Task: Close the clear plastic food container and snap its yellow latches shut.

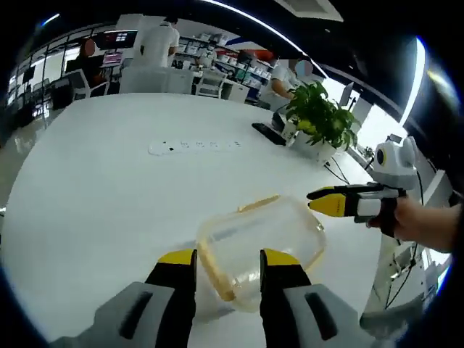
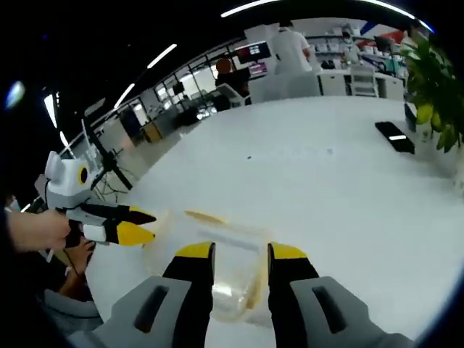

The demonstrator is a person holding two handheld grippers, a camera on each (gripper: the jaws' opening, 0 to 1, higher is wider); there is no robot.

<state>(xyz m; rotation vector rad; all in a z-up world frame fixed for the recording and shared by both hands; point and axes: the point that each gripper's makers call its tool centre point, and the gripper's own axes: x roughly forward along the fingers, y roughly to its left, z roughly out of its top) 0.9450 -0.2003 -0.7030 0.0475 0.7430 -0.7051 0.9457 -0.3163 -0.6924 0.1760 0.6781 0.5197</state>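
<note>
Resting on the white table [image 1: 94, 196], the clear container [image 1: 264, 243] — both grippers [image 1: 229, 255] [image 2: 241, 250] spread, 1 each side.

Food container [image 1: 261, 250] on the near part of the counter [image 1: 109, 196], between the left tongs [image 1: 228, 262] in front and the right tongs [image 1: 319, 201] at its right side. Power strip [image 1: 194, 146] farther back on the counter; potted plant [image 1: 319, 116] at the far right edge.

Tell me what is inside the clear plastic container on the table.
Through the clear walls of the container nothing shows inside; it looks empty. The left gripper covers its near edge, so that corner cannot be checked. It rests on the white table.
</note>
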